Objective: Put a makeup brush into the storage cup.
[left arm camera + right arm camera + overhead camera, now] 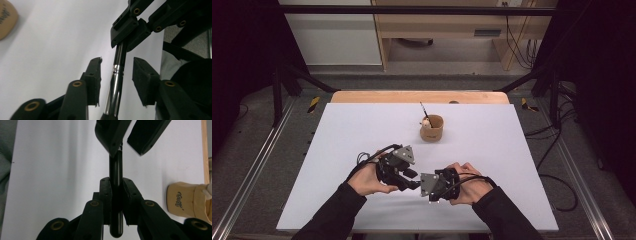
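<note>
Brush handle (116, 195) sits clamped between my right gripper (116, 185)'s narrow jaws, so the slim black stick stays steady over the white table (337, 165) during the handover. My left gripper (117, 75) stands part open around the shiny ferrule, pads clear of it; I judge the release lets the right carry it alone. Farther off, the tan cup (432, 128) holds another brush, likely the destination.
</note>
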{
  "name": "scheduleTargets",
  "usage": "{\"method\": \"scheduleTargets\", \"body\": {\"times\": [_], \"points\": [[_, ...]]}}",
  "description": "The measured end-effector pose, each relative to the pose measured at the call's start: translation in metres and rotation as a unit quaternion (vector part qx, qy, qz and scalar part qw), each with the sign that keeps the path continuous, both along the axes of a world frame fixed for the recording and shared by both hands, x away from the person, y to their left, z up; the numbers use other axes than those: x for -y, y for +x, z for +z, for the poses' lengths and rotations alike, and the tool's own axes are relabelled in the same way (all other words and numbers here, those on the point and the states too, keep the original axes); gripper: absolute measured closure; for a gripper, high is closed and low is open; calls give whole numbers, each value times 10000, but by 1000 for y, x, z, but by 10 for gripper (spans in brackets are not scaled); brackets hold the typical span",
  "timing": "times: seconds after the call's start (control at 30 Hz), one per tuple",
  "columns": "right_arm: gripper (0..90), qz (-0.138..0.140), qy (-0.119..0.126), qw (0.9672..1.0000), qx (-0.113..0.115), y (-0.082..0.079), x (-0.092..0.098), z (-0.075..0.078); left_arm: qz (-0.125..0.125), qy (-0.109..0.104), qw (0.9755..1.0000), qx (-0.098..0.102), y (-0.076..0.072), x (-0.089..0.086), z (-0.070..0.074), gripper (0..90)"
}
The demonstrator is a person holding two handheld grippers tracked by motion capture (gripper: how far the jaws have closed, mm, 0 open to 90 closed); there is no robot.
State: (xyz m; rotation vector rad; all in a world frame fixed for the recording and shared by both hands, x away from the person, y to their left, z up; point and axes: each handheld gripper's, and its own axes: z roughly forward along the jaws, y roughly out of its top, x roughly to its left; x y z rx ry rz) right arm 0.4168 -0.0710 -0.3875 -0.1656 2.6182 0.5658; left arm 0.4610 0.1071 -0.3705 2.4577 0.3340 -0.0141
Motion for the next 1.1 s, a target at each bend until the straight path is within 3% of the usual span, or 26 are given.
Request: {"method": "scheduleTargets", "body": {"times": [0.07, 0.37, 0.6, 0.77, 0.97, 1.1], "points": [[798, -103, 26, 9999, -40, 2, 3, 0, 96, 26, 9998, 163, 1, -4, 3, 507], [798, -435, 196, 9988, -115, 9, 16, 3, 537, -294, 9964, 586, 4, -26, 12, 315], [798, -621, 286, 9976, -139, 14, 26, 4, 900, -620, 9918, 657, 3, -42, 14, 238], [798, -788, 396, 9960, -145, 16, 32, 4, 1066, -631, 9892, 778, 1, -54, 13, 203], [798, -912, 473, 9946, -165, 18, 40, 3, 1321, -800, 9851, 763, -1, -66, 8, 182], [798, -1111, 608, 9917, -209, 18, 44, 3, 1469, -926, 9815, 801, -5, -74, 5, 178]]}}
